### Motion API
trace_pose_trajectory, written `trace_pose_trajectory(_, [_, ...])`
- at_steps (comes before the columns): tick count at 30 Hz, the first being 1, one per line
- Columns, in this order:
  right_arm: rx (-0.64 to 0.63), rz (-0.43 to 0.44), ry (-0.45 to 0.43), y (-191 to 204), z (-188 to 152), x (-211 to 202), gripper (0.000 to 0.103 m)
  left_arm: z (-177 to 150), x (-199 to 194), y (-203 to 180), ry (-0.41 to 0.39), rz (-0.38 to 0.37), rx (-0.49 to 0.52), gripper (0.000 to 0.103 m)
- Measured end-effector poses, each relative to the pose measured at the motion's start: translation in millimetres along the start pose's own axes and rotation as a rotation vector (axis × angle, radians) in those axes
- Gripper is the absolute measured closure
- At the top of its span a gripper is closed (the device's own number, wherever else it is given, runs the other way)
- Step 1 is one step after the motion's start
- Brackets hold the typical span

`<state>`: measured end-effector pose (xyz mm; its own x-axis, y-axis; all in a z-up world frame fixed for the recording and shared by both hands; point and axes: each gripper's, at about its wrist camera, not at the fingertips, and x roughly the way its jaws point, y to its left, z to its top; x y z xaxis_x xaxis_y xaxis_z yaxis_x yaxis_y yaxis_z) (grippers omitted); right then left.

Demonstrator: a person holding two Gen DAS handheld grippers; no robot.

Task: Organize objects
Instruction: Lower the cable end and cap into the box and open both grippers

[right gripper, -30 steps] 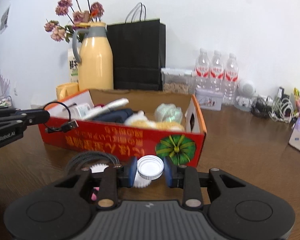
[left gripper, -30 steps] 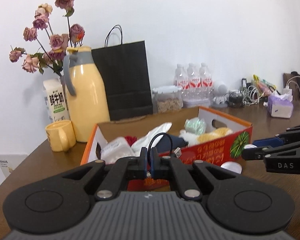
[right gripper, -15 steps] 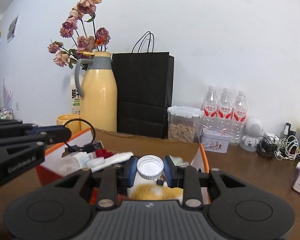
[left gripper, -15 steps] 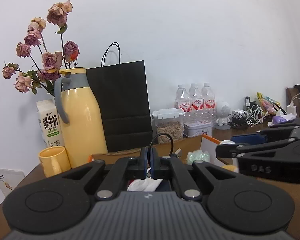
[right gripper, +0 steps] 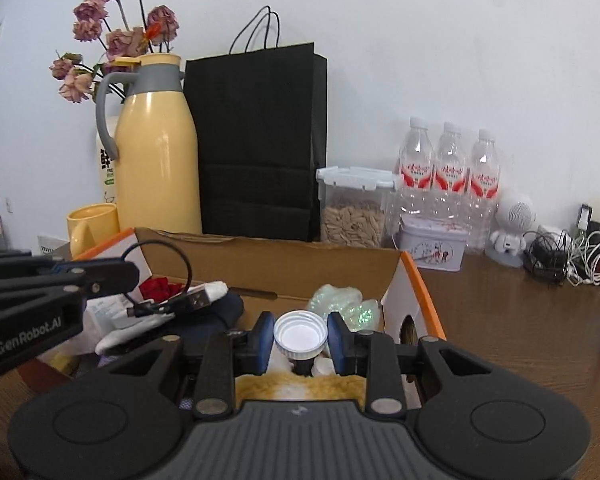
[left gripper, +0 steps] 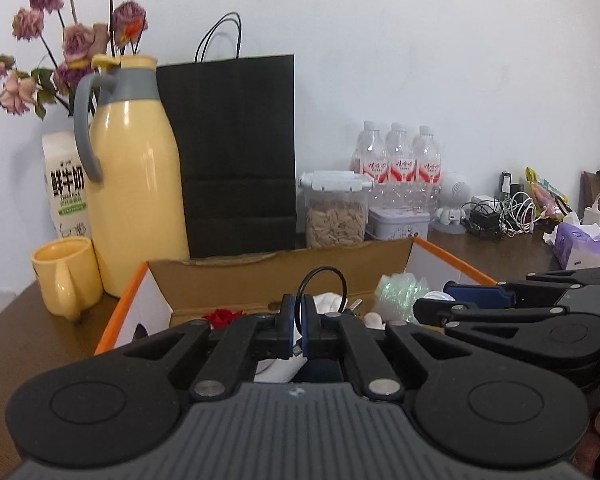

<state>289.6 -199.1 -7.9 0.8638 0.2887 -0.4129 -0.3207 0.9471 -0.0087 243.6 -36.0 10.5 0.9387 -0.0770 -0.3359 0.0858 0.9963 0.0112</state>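
From the left gripper's [left gripper: 298, 334] own camera, its two fingers are pressed nearly together on a thin black cable [left gripper: 320, 288], whose loop stands up just above the tips. It hangs over the open cardboard box [left gripper: 284, 276], orange-edged, with a red bit [left gripper: 224, 315], white wrapping and a greenish crinkled bundle [left gripper: 400, 290] lying inside. The right gripper [left gripper: 452, 304] reaches in from the right side, also over the box, with something white at its tips. Behind the box stand a yellow jug [left gripper: 134, 184], a yellow mug [left gripper: 66, 276], a milk carton [left gripper: 66, 188], dried roses [left gripper: 76, 36], a black paper bag [left gripper: 236, 152], a jar of seeds [left gripper: 336, 210], three water bottles [left gripper: 400, 160] and a tissue pack [left gripper: 580, 246] on the brown table [left gripper: 500, 248]

From the right gripper's [right gripper: 300, 340] camera, its blue-padded fingers pinch a white bottle cap [right gripper: 300, 334], open side facing the lens, held above the near right part of the box [right gripper: 284, 264], over something yellowish. The left gripper [right gripper: 100, 276] comes in from the left over the box, the cable [right gripper: 168, 280] dangling from it with its USB plug [right gripper: 198, 300] hanging free above the white and dark blue contents. A tangle of chargers [right gripper: 568, 256] sits far right on the table
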Motion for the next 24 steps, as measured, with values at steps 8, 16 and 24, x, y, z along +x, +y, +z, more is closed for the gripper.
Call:
trace_pose_trajectory(8, [0.011, -0.034, 0.005, -3, -5, -6, 0.031, -3, -8, 0, -0.052, 0.086, 0.027, 0.017])
trace_pose_trajectory(16, [0.012, -0.048, -0.015, -5, -7, -15, 0.000, -3, -19, 1, -0.105, 0.134, 0.024, 0.000])
trace_pose_trajectory(24, [0.008, -0.055, -0.023, -5, -8, -23, 0.000, -4, -24, 4, -0.109, 0.146, 0.017, 0.000])
